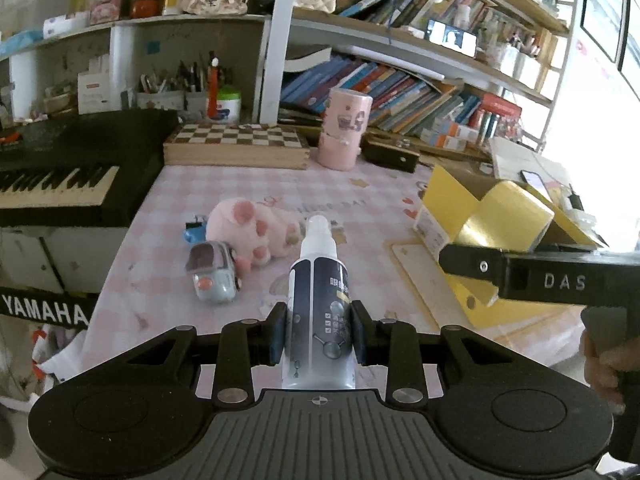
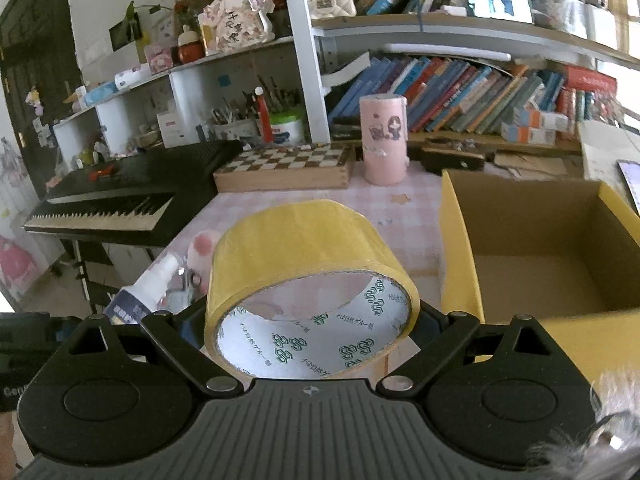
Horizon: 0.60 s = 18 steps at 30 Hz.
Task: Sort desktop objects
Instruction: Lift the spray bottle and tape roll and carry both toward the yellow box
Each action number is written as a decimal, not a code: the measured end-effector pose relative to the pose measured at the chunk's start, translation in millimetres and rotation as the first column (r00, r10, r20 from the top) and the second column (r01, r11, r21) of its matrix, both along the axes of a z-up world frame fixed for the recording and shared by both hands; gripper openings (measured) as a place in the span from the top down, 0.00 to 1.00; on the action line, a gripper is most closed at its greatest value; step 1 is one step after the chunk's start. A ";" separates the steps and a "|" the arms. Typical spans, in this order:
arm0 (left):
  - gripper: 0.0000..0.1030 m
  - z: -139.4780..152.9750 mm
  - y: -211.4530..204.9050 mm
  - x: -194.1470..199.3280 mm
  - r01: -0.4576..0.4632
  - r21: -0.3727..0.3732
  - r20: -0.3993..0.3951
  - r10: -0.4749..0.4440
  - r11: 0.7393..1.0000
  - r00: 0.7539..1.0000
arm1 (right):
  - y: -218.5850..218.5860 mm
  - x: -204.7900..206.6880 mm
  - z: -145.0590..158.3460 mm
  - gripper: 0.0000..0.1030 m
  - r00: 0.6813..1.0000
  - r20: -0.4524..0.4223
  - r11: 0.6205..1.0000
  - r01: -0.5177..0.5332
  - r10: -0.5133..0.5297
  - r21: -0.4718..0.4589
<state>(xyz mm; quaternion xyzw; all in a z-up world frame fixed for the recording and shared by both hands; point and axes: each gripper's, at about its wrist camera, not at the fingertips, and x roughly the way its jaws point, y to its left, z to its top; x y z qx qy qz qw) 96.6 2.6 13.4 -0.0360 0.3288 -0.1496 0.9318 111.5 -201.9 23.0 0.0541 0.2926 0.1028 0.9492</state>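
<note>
You are working in a home study: crowded bookshelves [image 2: 460,92], a Yamaha keyboard [image 1: 60,184] and a chessboard box [image 2: 286,168] are flanking the worktop [image 1: 360,200].

On the pink checked tablecloth [image 1: 360,200] there are one spray bottle [image 1: 318,304], one roll of yellow tape [image 2: 308,276], one plush paw [image 1: 256,228], two toy cars [image 1: 214,276] and one yellow box [image 2: 532,240]. Farther back stand one chessboard [image 1: 236,142], one pink cylinder [image 1: 344,128] and, to the left, one keyboard [image 1: 60,176].

1. Spray bottle [image 1: 320,300]: white cap, dark label, clamped between the left gripper [image 1: 319,336] pads, nozzle toward 12 o'clock.
2. Yellow tape roll [image 2: 310,280]: held by the right gripper [image 2: 312,320], printed core facing the camera.
3. Yellow carton [image 2: 460,248]: open, at 2 o'clock.
4. Pink paw plush [image 1: 256,232] and grey toy car [image 1: 214,276]: touching, at 11 o'clock on the cloth.
</note>
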 end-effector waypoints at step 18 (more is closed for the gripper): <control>0.70 3.5 -11.6 -83.8 0.099 0.005 -0.005 -0.099 0.995 0.995 | -1.9 -108.2 -13.6 0.08 0.992 -0.086 0.996 0.093 -0.091 0.017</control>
